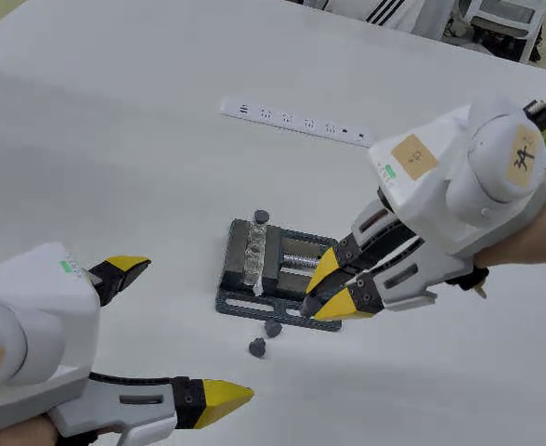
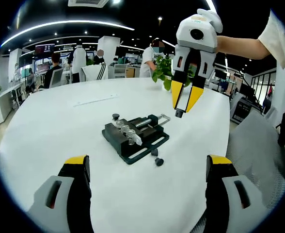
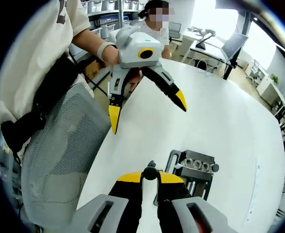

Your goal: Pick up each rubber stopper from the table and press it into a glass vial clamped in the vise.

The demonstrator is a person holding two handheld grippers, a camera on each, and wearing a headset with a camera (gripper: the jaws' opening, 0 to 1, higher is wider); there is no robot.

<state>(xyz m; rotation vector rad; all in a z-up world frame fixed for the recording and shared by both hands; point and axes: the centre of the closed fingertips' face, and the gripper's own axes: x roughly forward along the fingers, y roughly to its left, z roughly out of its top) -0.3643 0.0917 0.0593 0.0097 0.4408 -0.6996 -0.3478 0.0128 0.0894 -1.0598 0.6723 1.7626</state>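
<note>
A dark vise (image 1: 278, 279) stands mid-table with a row of clear glass vials (image 1: 254, 253) clamped in it. One grey stopper (image 1: 261, 216) sits at the vise's far end. Two more stoppers (image 1: 273, 327) (image 1: 257, 347) lie on the table just in front of the vise. My right gripper (image 1: 324, 297) hovers over the vise's near right corner, shut on a dark rubber stopper (image 3: 150, 173) at its yellow tips. My left gripper (image 1: 185, 330) is wide open and holds nothing, to the left of the vise. From the left gripper view, the vise (image 2: 135, 136) lies ahead and the right gripper (image 2: 183, 104) hangs above it.
A white power strip (image 1: 296, 121) lies on the table beyond the vise. A grey mesh chair (image 3: 60, 160) stands at the table's near edge beside the person. Bare white tabletop (image 1: 115, 139) spreads to the left and far side. Desks and people fill the room behind.
</note>
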